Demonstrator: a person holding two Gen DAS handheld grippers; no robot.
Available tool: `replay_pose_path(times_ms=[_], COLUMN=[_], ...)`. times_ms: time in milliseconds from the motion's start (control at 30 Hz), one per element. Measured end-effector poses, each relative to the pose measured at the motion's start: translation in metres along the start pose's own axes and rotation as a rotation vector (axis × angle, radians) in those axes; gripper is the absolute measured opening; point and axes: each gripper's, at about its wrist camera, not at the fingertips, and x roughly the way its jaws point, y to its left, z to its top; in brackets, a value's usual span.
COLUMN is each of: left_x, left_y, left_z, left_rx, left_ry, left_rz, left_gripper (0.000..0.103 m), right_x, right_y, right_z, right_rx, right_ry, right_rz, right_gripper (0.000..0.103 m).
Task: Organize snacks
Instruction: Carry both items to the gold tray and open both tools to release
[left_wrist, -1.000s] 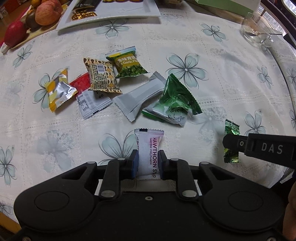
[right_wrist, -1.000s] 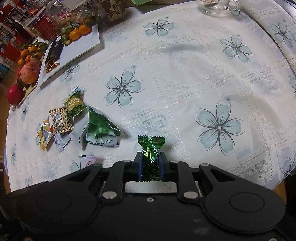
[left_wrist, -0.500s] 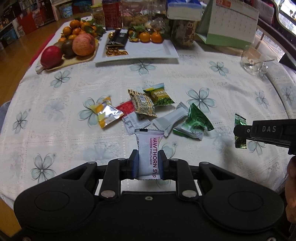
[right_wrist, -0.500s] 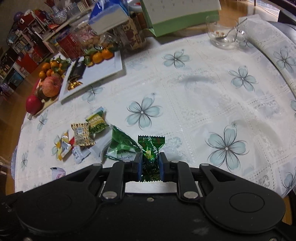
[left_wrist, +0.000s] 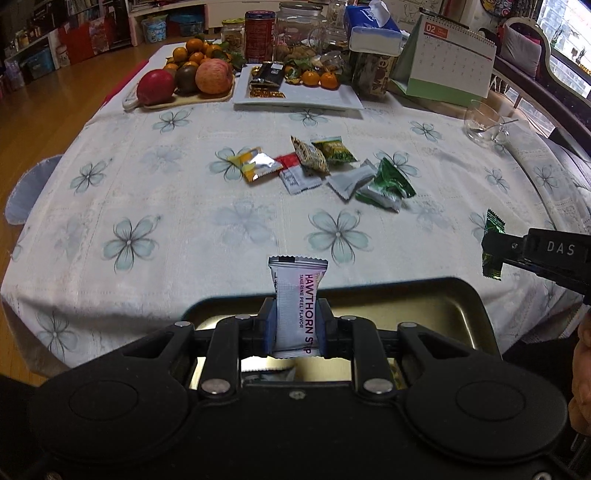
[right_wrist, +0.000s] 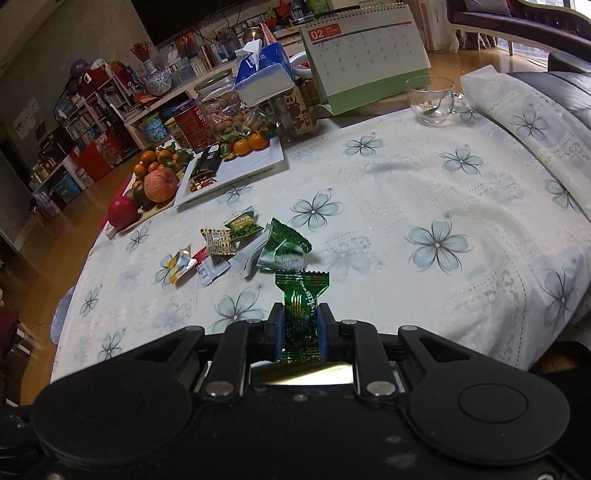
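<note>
Both hand-held grippers clamped — tilted down.

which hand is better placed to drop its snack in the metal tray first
Left, probably. The left gripper holds the hawthorn strip directly over the tray; the right gripper with the green candy sits beyond its rim.

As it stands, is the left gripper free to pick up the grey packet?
Probably not yet. The left gripper is shut on the hawthorn strip, above the metal tray. The grey packet lies uncovered further out, so the way looks clear once the strip is dropped.

Dim indoor light, sharp focus, strong fisheye bending at edges, dark corners.
</note>
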Motion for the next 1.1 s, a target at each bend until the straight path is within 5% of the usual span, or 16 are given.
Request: replay_pose_path(times_ms=[533,1100], left_x=[-0.005,-0.009], left_y=[-0.012,-0.014], left_z=[-0.072,-0.079], left_rx=[-0.027,-0.032], left_ry=[0.143,0.119], left_rz=[-0.124,-0.102], left_gripper=[0.029,0.030], right_x=[-0.051,-0.063], right_y=[-0.004,-0.001], right_z=[-0.119,-0.137], right_rx=[0.047,0.032], right_ry=[0.019,-0.028], right_rz=[-0.002,0.031], right_gripper=[0.020,0.025])
